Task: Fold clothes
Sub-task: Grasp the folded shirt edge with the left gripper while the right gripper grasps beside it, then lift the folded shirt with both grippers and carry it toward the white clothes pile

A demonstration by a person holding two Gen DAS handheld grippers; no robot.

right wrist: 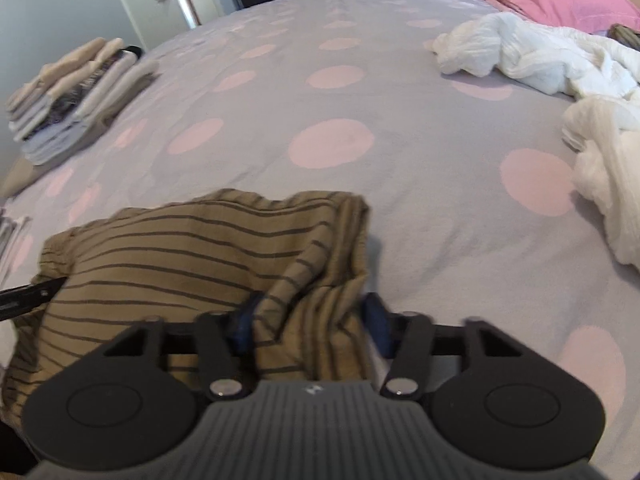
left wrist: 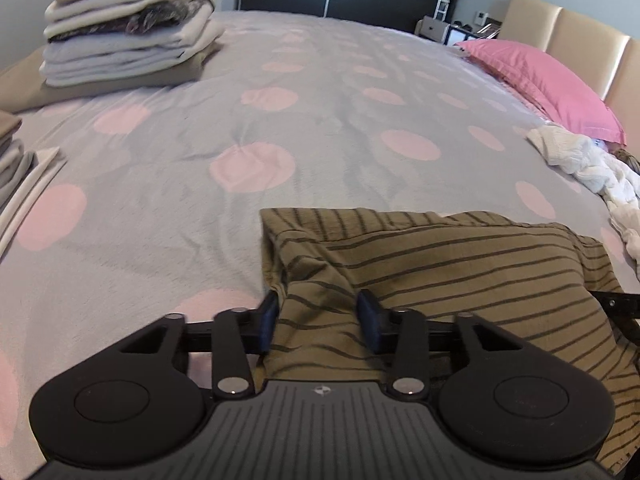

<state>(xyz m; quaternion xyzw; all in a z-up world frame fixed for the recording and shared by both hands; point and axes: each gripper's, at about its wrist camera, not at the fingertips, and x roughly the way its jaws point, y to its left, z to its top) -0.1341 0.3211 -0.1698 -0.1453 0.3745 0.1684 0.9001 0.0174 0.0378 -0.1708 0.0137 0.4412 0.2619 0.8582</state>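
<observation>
While I've got both grippers down on the bed, the left gripper (left wrist: 318, 322) has a bunched fold of the striped olive shirt (left wrist: 440, 264) between its blue pads, which look pinched onto the cloth. Same deal on the other side: my right gripper (right wrist: 308, 326) is clamped on a gathered corner of that shirt (right wrist: 180, 252), fabric spilling over the fingers. That shirt lies crumpled on the near edge of the grey bedspread with pink dots (left wrist: 256, 128). Further out on the right sits a heap of white laundry (right wrist: 560, 68), unfolded. At the far left there's a tall stack of folded clothes (left wrist: 128, 28), and a pink pillow (left wrist: 536, 76) by the padded headboard (left wrist: 576, 28).
</observation>
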